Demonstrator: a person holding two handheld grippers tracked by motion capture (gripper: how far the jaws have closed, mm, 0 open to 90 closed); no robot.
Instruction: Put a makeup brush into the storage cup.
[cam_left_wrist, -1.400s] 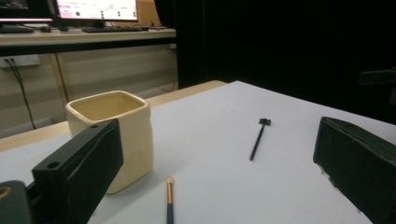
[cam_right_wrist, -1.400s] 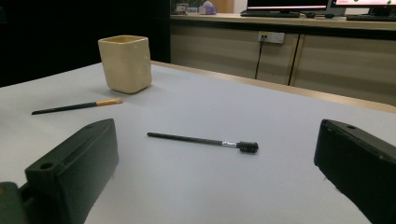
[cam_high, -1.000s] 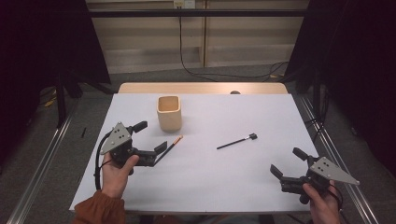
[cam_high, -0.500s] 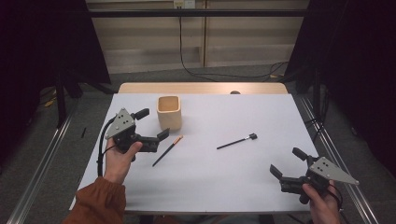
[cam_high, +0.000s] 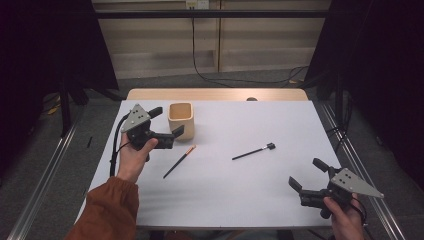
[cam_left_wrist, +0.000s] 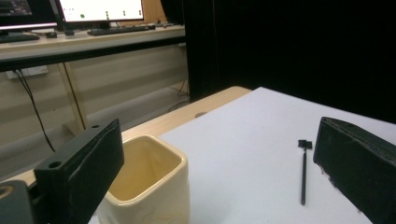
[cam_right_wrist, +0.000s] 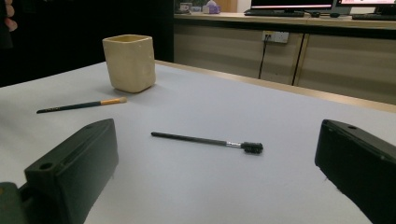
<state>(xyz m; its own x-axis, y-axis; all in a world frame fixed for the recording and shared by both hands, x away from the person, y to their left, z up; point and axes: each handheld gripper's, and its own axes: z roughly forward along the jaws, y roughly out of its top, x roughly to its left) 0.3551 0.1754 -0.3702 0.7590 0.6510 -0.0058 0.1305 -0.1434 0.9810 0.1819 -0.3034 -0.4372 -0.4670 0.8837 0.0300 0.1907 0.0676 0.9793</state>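
The left claw (cam_high: 167, 124) hung at the far left of the bench (cam_high: 240, 200), its jaws spread wide and holding nothing, one jaw to either side of the near-left part of the cup (cam_high: 180, 120). The cup was a cream, squarish ceramic pot with rounded corners, a thick rim and a pale yellow inside; it stood upright near the far edge of the white bench top, left of the middle. From the left gripper view its open mouth (cam_left_wrist: 142, 170) looked empty, though the bottom was not in sight. Whether either jaw touched its wall could not be told.

Just near and right of the cup lay a thin dark-handled brush (cam_high: 179, 161) with an orange ferrule and pale tip, slanting toward the cup. Farther right, about mid-bench, lay a black wand (cam_high: 253, 151) with a small bristled head at its right end, well apart from the cup.

The right claw (cam_high: 306, 174) was held low at the near right corner, jaws also wide and empty, pointing across the bench toward the wand.
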